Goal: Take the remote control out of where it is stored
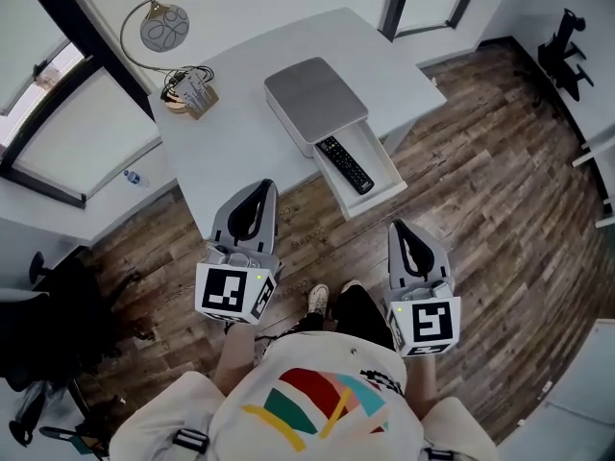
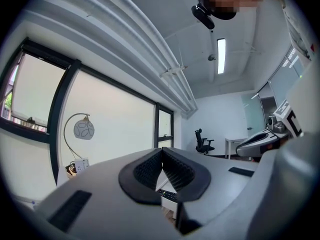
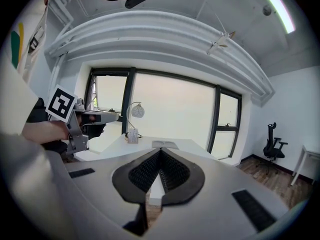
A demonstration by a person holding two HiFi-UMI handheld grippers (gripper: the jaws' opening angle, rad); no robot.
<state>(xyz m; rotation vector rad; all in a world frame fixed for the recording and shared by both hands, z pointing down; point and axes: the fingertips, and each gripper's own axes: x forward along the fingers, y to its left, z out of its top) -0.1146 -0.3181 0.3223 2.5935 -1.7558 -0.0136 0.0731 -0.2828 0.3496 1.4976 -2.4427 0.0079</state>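
A black remote control (image 1: 345,164) lies in the open white drawer (image 1: 382,157) of a grey box (image 1: 313,99) on the white table (image 1: 231,133). The drawer sticks out over the table's near edge. My left gripper (image 1: 261,189) hovers by the table's near edge, left of the drawer, shut and empty. My right gripper (image 1: 398,228) is lower, over the floor in front of the drawer, also shut and empty. In the left gripper view, the remote (image 2: 167,195) shows below the closed jaws (image 2: 161,151). The right gripper view has the box (image 3: 165,144) beyond its closed jaws (image 3: 160,152).
A desk lamp (image 1: 161,27) and a small holder with cables (image 1: 192,92) stand at the table's far left. A water bottle (image 1: 135,177) lies on the window ledge. Black office chairs stand at the far right (image 1: 567,51) and near left (image 1: 48,325). The person's shoes (image 1: 319,299) are on the wood floor.
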